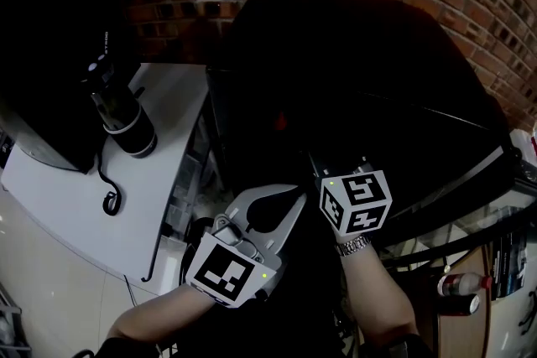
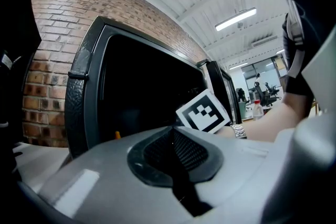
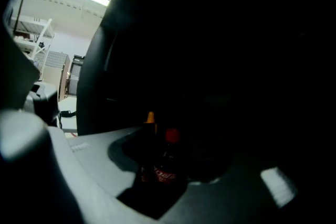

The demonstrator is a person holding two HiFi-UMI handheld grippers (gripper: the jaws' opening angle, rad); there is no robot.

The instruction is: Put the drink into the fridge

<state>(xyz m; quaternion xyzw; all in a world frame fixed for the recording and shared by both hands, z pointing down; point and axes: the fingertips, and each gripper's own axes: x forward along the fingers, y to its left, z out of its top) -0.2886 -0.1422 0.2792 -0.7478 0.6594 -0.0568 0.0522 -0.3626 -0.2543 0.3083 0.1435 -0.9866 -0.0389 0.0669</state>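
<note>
- Left tool (image 1: 295, 199) is nearest, at 6 o'clock in the head view: jaws together, nothing in them, outside the fridge (image 2: 83, 97).
- Right tool (image 3: 157, 192) reaches into the dark cavity, jaws apart, pads off the drink (image 3: 169, 153).
- Drink stands upright inside, at 6 o'clock in the right gripper view, with an orange-capped bottle (image 3: 150, 118) just beside it at its 11.
- Step, I judge: drink placed and let go. Next I'd back the right tool straight out, clear of both bottles, then shut the fridge.
</note>
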